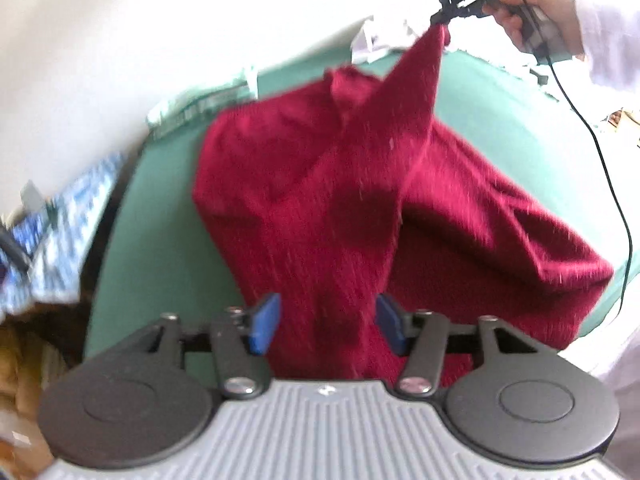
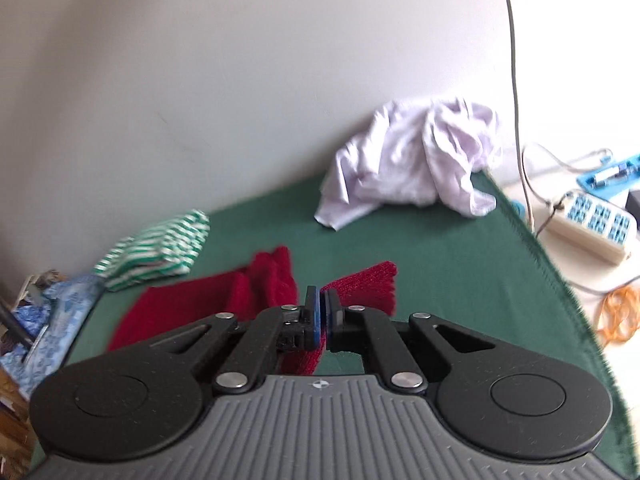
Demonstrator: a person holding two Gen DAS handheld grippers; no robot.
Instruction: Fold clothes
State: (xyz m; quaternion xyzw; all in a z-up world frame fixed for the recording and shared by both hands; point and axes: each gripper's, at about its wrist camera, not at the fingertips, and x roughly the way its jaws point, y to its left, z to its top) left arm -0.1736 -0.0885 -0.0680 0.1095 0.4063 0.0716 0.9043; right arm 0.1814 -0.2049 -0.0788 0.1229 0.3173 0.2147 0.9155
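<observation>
One red knit sweater [image 1: 320,200] on the green-covered table [image 1: 160,220], partly lifted: right gripper [image 2: 321,316] has its blue pads pressed together on a pinch of the red knit, and in the left wrist view that same gripper [image 1: 444,16] sits high over the far edge of the table with one corner of the sweater pulled up into a peak, a hand [image 1: 536,16] in a white sleeve [image 1: 608,40] on its handle. Rest of the sweater drapes down across the middle of the table toward the near edge. Left gripper [image 1: 326,324] has its two blue pads spread apart, one on each side of the sweater's near hanging part; can't tell if either pad touches the fabric, view is blurred. Other clothes, right wrist view: one crumpled white garment [image 2: 412,168] at the far right corner of the table, one folded green-and-white striped piece [image 2: 156,248] against the wall at the far left edge, one blue-and-white patterned fabric [image 2: 52,320] off the left edge. Off the right edge: one white power strip [image 2: 592,224] with blue sockets, one orange cable coil [image 2: 620,316].
</observation>
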